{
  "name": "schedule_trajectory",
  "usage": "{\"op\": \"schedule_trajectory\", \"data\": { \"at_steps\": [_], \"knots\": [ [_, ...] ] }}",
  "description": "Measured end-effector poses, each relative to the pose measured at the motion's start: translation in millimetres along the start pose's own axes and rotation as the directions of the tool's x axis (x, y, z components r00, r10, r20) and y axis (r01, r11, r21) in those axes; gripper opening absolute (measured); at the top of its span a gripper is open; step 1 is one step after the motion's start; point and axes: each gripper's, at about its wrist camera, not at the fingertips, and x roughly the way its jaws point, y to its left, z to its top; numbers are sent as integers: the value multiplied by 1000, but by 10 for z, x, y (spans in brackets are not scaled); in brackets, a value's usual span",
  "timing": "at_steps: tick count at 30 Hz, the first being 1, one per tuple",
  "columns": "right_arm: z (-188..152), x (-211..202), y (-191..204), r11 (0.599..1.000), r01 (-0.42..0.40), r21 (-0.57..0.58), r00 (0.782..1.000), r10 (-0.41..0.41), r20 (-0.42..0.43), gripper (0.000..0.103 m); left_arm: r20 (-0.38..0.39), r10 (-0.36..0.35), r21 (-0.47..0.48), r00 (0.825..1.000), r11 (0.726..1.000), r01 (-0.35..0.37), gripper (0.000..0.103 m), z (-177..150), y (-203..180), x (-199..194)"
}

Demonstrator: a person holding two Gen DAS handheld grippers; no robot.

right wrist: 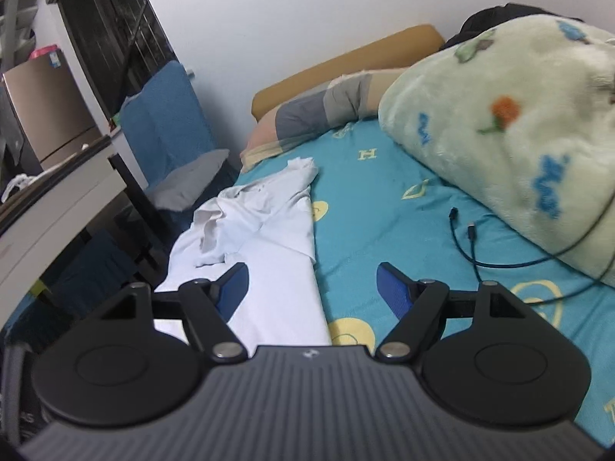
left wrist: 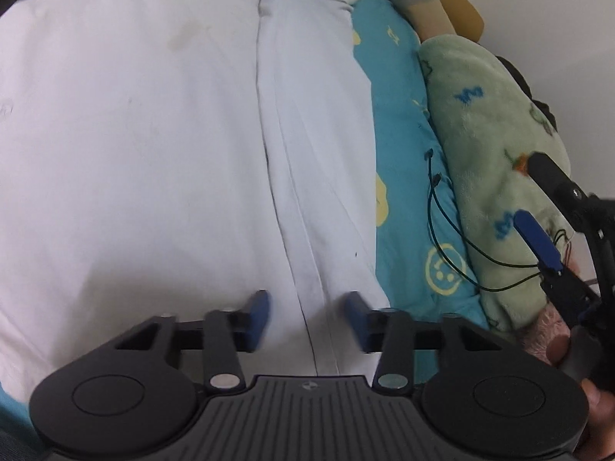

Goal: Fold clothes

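Lying flat on the bed (right wrist: 384, 199), the white garment (left wrist: 153, 134) covered the sheet's left portion, with a lengthwise fold running down its middle and its collar end bunched toward the headboard end (a faint stain marked the cloth in the left wrist view). Its right edge stopped short of the bed's middle, leaving turquoise sheet bare between it and the green fleece blanket (right wrist: 499, 123) heaped along the right side. The left gripper (left wrist: 307, 317) hung over the garment's near end, its blue pads apart with only the fold line between them, nothing pinched; the fingers were released, though set fairly narrow. The right gripper (right wrist: 313, 288) stood spread wide and empty above the near edge of the bed, its left finger (right wrist: 232, 288) over the garment's right border, its right finger (right wrist: 392, 292) over bare sheet. A black cable (right wrist: 472, 242) lay on the sheet beside the blanket, its two plug ends free. A pillow (right wrist: 315, 115) rested at the headboard (right wrist: 346, 65). The right gripper also appeared at the right margin of the left wrist view, held by a hand (left wrist: 557, 342).
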Motion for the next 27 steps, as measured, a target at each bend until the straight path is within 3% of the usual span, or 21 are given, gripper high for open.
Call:
{"op": "schedule_trajectory", "data": {
  "at_steps": [3, 6, 8, 10, 12, 13, 21, 24, 26, 27],
  "knots": [
    [-84, -101, -49, 999, 31, 20, 999, -31, -17, 75, 8, -32, -28, 999, 999, 32, 8, -75, 92, -60],
    [-137, -165, -140, 997, 44, 70, 999, -42, -35, 75, -13, -94, -58, 995, 994, 93, 8, -132, 70, 5],
    [-151, -170, -173, 995, 45, 91, 998, -41, -40, 75, -36, -104, -43, 994, 994, 103, 13, -143, 19, 100],
    [-158, -154, -169, 994, 47, 95, 998, -43, -42, 75, -53, -87, -15, 995, 996, 86, 36, -185, -33, 194],
    [-159, -134, -157, 995, 48, 92, 998, -44, -44, 75, -69, -68, 14, 995, 997, 69, 40, -227, -85, 288],
    [-164, -125, -152, 995, 47, 92, 998, -43, -46, 75, -65, -73, 28, 995, 997, 75, 47, -249, -104, 292],
    [-191, -107, -136, 994, 24, 110, 998, -18, -63, 75, -63, -85, 28, 994, 996, 87, 49, -374, -117, 302],
    [-191, -90, -134, 993, 18, 121, 998, -10, -65, 75, -58, -90, 23, 994, 996, 91, 43, -379, -113, 324],
    [-191, -76, -132, 992, 17, 122, 998, -9, -68, 75, -48, -72, 45, 996, 996, 74, 30, -326, -204, 412],
    [-193, -70, -132, 992, 16, 123, 998, -8, -70, 75, -45, -66, 49, 997, 996, 69, 16, -323, -209, 421]
  ]
}}
